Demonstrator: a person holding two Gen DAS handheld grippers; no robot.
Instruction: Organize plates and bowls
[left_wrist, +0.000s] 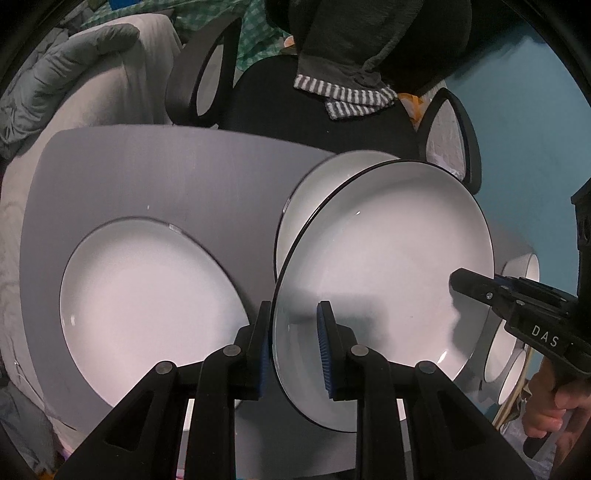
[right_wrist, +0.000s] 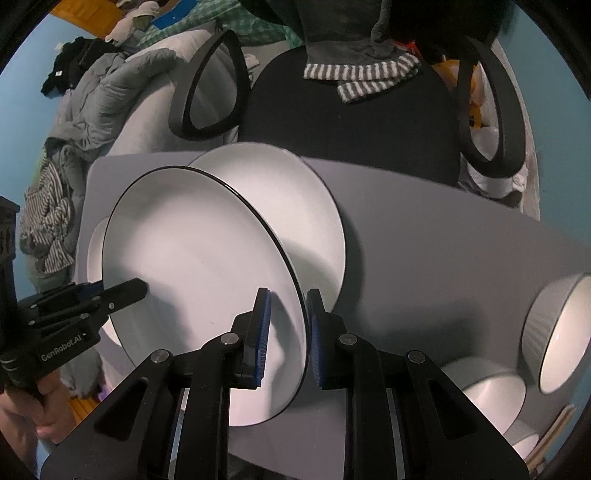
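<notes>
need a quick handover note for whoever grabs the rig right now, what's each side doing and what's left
Left tongs: around the left rim of the lifted plate; a gap shows, so grip unclear.
Right tongs: around its right rim, same doubt.
The lifted plate is tilted, above a second plate lying on the grey table.
A third plate lies flat further left.
Bowls sit at the table's right end, one on its side.
Done: nothing visibly stacked yet.
Left: probably set this plate down on another, then sort the bowls.

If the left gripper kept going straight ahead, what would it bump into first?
The left gripper already straddles the rim of the raised plate, so pushing on, its jaws would likely slide further onto that plate. Depth is hard to judge.
</notes>
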